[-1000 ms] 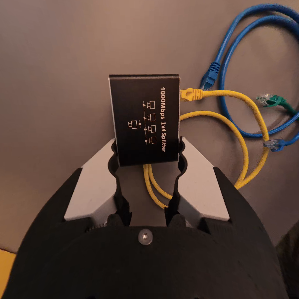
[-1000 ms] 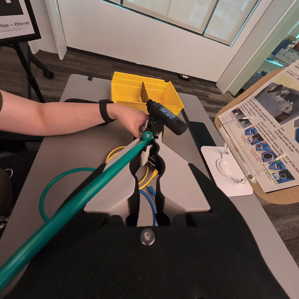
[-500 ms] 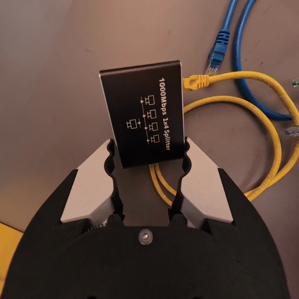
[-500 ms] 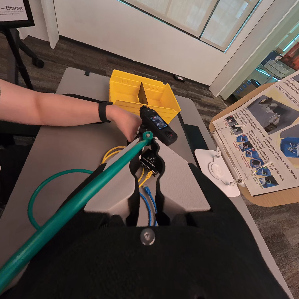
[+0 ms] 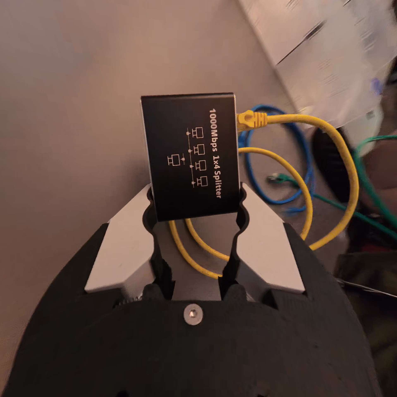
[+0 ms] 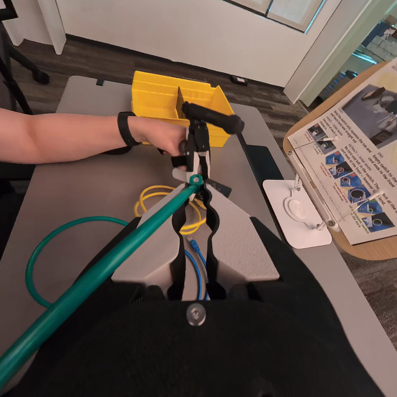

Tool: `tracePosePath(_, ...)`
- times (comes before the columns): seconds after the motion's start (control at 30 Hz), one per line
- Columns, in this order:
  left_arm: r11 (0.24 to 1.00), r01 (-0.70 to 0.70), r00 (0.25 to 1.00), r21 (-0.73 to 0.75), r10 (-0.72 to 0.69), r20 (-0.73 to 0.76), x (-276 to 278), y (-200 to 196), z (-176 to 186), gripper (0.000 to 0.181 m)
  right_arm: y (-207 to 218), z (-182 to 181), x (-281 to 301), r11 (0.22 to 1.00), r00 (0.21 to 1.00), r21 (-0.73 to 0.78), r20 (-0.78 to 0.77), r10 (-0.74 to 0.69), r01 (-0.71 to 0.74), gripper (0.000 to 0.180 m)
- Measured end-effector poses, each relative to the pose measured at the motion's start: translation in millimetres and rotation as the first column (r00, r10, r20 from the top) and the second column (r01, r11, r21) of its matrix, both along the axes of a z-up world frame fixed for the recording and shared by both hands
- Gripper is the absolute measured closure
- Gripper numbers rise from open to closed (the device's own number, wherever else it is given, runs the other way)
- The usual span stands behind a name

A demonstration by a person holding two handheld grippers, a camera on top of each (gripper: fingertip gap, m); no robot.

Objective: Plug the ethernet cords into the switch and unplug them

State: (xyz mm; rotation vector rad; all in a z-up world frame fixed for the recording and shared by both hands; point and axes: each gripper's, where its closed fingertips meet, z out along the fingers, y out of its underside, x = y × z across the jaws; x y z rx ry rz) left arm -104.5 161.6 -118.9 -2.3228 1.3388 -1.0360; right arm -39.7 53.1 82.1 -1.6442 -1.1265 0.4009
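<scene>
Since the earlier frame the left gripper (image 5: 194, 194) has raised and tilted the switch (image 5: 191, 154), and the blue cord (image 5: 309, 171) that lay beyond it now shows behind its right side. Both fingers clamp the switch's near end, lifted off the grey worktop (image 5: 64, 107). Plugged into the switch's right side, the yellow cord (image 5: 335, 146) loops down under it. Just in front of the switch, the right gripper (image 6: 196, 184) pinches the green cord (image 6: 96, 277) at its plug. Beyond the switch stands a yellow bin (image 6: 154, 96).
</scene>
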Motion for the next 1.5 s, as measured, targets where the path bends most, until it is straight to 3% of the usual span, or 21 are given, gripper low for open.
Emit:
tracePosePath(0.27,0.997,0.045,0.922,-0.058,-0.019,0.386,4,-15,90,0.106,18,28,20,0.996,0.974,0.046,-0.215,-0.069,0.081,0.169)
tracePosePath(0.43,0.998,0.049,0.847,-0.038,-0.021,0.531,0,-22,132,0.106,29,26,16,0.992,0.969,0.080,-0.235,-0.077,0.098,0.169)
tracePosePath(0.77,0.999,0.032,0.802,0.034,-0.046,0.596,18,-42,163,0.106,27,17,-46,0.964,0.979,0.265,-0.194,0.060,-0.007,0.169)
tracePosePath(0.97,0.998,0.017,0.806,0.057,-0.047,0.590,27,-48,164,0.106,35,13,-50,0.919,0.993,0.389,-0.120,-0.014,0.060,0.169)
tracePosePath(1.3,0.997,-0.031,0.808,0.076,-0.020,0.589,27,-43,166,0.106,41,7,-50,0.889,0.996,0.449,-0.022,-0.089,0.089,0.169)
tracePosePath(1.5,0.972,-0.090,0.826,0.218,-0.049,0.561,27,-41,171,0.106,43,8,-51,0.865,0.993,0.488,-0.023,-0.116,0.113,0.169)
